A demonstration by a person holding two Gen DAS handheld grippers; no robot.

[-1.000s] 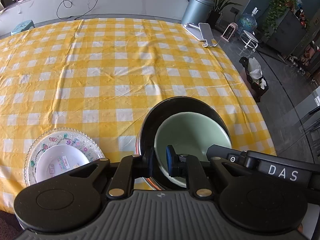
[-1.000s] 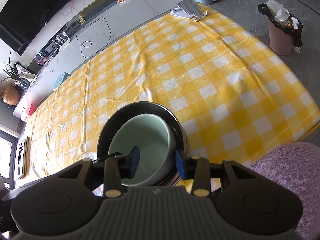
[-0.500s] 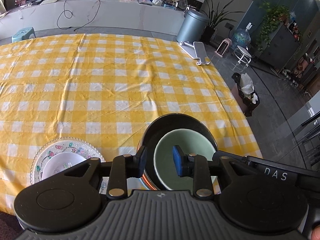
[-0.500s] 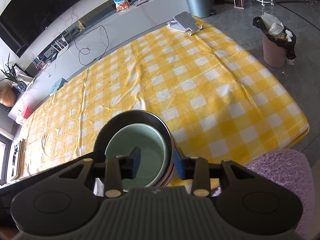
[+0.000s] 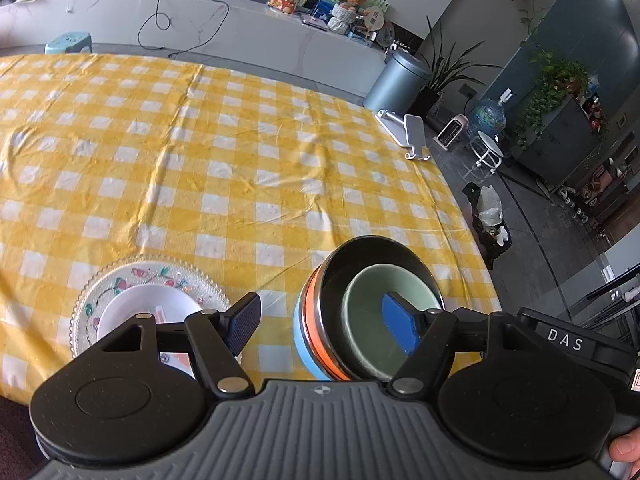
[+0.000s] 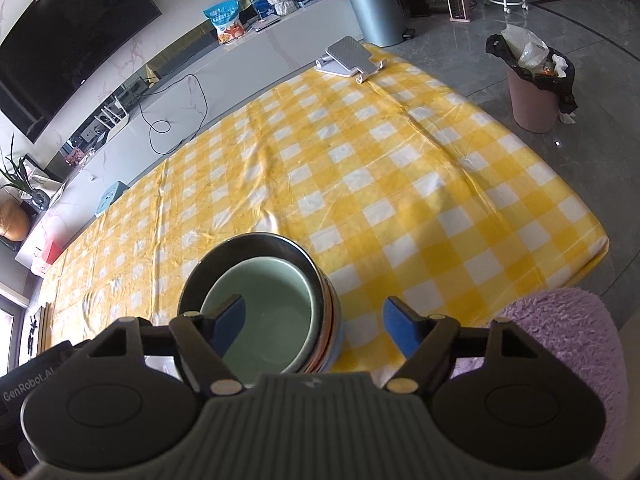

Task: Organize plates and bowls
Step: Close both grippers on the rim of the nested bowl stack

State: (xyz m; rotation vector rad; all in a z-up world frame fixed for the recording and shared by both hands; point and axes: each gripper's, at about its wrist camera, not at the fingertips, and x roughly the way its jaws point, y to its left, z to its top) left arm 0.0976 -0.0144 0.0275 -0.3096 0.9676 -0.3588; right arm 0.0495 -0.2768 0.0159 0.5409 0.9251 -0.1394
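- The green bowl (image 5: 386,300) is seen nested in the steel bowl (image 5: 332,280), atop an orange and blue stack near the tabletop (image 5: 240,152) edge.
- Both left tongs (image 5: 326,324) and right tongs (image 6: 314,326) have just been opening and are spread wide, nothing gripped (one pad of each hangs over the bowl).
- The tongs are best lifted clear before being drawn back, so the rims are not caught.
- The plates (image 5: 132,292) are stacked beside it.

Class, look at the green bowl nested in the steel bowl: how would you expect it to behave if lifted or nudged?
The green bowl looks glazed and thick-walled, so probably stiff, breakable and fairly heavy for its size. Its smooth sheen suggests a slippery rim. Sitting off-centre inside the steel bowl, a nudge would likely slide it against that wall, not tip it.
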